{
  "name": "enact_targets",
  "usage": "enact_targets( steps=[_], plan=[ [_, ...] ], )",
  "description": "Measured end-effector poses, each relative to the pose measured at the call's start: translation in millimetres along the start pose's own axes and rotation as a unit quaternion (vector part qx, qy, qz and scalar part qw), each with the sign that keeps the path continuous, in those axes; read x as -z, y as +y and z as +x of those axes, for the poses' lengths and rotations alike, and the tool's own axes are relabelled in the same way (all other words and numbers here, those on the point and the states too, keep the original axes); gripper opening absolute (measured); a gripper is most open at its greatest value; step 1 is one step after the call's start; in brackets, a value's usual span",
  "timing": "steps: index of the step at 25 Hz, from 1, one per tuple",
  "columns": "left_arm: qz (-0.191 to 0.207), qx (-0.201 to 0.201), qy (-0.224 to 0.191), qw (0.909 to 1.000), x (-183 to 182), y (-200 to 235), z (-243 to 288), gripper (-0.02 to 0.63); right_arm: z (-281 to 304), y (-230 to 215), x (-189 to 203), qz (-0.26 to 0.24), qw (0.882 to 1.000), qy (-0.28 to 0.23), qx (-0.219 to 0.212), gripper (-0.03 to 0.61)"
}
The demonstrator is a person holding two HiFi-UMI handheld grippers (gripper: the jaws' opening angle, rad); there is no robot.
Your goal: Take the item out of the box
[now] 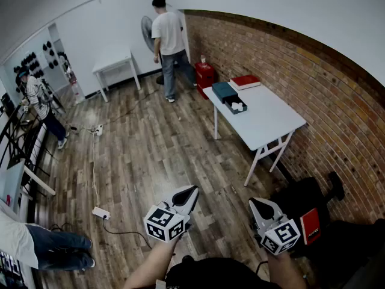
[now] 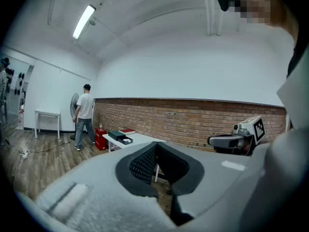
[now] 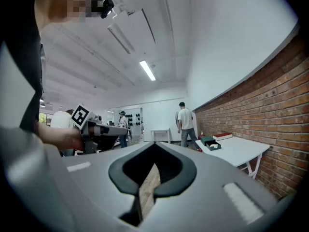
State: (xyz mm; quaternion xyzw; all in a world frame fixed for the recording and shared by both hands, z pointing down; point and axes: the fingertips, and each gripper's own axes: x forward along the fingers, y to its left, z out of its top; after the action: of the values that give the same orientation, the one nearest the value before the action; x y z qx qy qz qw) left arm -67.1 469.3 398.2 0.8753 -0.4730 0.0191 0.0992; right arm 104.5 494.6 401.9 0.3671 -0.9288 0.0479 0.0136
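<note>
A white folding table point(image 1: 271, 122) stands against the brick wall, well ahead of me. On it lies a small open dark box point(image 1: 236, 106) with a white item point(image 1: 237, 105) inside. A teal lid point(image 1: 224, 91) and a red flat box point(image 1: 245, 81) lie beside it. My left gripper point(image 1: 187, 191) and right gripper point(image 1: 257, 203) hover low in the head view, far from the table, both shut and empty. In the left gripper view the left gripper point(image 2: 155, 144) points toward the table point(image 2: 140, 138). In the right gripper view the right gripper point(image 3: 155, 144) has the open box point(image 3: 213, 146) off to its right.
A person point(image 1: 168, 41) stands by a fan at the far wall, next to a red cabinet point(image 1: 204, 74). A small white table point(image 1: 114, 65) stands at the back left. A power strip point(image 1: 100, 212) and its cable lie on the wood floor. Dark equipment point(image 1: 307, 203) sits by my right.
</note>
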Motion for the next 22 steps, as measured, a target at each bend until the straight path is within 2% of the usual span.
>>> enact_targets(
  steps=[13, 22],
  plan=[
    [0.003, 0.016, -0.007, 0.9998, -1, -47, 36, 0.001, -44, -36, 1, 0.0, 1.0, -0.002, 0.01, -0.002],
    [0.008, 0.017, -0.01, 0.9998, -2, -65, 46, 0.002, -61, -50, 7, 0.026, 1.0, -0.006, 0.002, 0.0]
  ],
)
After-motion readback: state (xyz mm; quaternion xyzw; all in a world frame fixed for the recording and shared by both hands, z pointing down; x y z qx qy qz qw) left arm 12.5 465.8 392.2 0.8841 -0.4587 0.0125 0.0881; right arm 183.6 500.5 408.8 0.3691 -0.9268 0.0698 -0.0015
